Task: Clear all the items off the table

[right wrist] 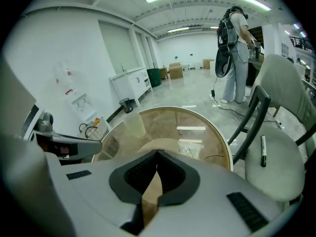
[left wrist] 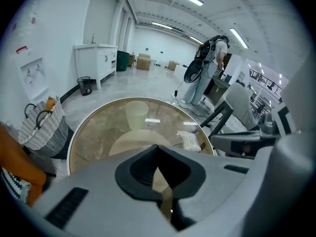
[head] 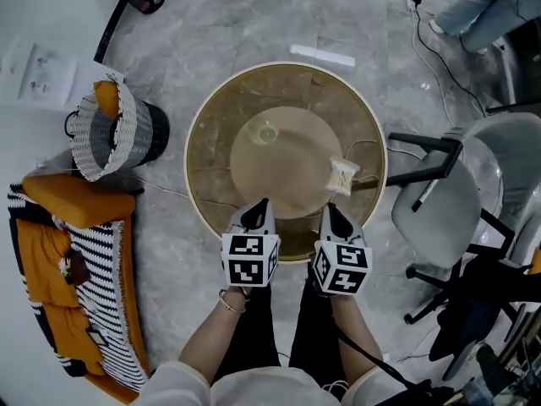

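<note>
A round glass table (head: 207,108) carries a clear plastic cup (head: 266,132) near its middle and a small clear packet (head: 342,176) of pale sticks toward its right side. My left gripper (head: 258,205) and right gripper (head: 331,210) hover side by side over the table's near edge, both shut with nothing between the jaws. In the left gripper view the gripper (left wrist: 157,147) points at the table, with the cup (left wrist: 137,113) ahead and the packet (left wrist: 190,140) to the right. The right gripper (right wrist: 157,153) likewise faces the cup (right wrist: 134,125) and the packet (right wrist: 190,147).
A woven basket (head: 110,134) stands on the floor to the table's left, with an orange and striped cushion (head: 76,269) nearer me. A grey chair (head: 456,193) at the right holds a marker (right wrist: 263,151). A person with a backpack (right wrist: 234,53) stands far off.
</note>
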`<action>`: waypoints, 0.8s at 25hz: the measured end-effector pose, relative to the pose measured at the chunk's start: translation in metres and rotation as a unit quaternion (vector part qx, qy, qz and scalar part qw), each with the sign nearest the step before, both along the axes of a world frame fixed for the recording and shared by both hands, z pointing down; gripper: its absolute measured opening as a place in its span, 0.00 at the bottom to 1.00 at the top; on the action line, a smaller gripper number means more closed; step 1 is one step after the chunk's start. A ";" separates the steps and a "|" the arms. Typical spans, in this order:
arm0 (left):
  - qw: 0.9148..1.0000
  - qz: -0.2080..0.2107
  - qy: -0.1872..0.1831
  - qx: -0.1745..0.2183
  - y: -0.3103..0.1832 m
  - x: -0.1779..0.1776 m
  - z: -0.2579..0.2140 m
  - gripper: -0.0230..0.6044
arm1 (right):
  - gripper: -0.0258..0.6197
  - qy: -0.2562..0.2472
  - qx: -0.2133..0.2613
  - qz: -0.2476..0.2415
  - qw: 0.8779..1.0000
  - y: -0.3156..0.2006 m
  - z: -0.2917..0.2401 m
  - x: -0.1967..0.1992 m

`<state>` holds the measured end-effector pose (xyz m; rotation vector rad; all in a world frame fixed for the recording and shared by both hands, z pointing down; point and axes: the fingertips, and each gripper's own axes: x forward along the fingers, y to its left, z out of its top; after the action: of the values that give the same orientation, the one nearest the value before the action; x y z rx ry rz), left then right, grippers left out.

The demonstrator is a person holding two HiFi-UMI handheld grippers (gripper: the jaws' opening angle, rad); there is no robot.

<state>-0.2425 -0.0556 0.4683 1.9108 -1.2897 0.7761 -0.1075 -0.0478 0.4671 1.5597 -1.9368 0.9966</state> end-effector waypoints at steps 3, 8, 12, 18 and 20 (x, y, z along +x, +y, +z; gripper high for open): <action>1.000 -0.001 0.003 0.007 -0.005 -0.006 0.001 0.05 | 0.08 0.005 0.007 -0.003 1.000 -0.008 -0.004 -0.007; 1.000 -0.015 0.013 0.009 -0.016 -0.016 0.007 0.05 | 0.08 0.011 0.013 -0.007 1.000 -0.012 -0.006 -0.010; 1.000 -0.009 0.016 0.017 -0.034 -0.020 0.009 0.05 | 0.08 0.008 0.006 -0.004 1.000 -0.014 0.000 -0.009; 0.999 0.036 0.010 0.024 -0.078 -0.025 0.016 0.36 | 0.08 0.007 -0.009 0.002 1.000 -0.021 0.014 -0.014; 0.998 0.062 -0.008 0.024 -0.092 -0.025 0.023 0.52 | 0.08 0.008 -0.016 0.002 1.000 -0.023 0.020 -0.013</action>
<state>-0.2674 -0.1480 0.4910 2.0436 -1.2179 0.8298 -0.1206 -0.0712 0.4872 1.5514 -1.8981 1.0084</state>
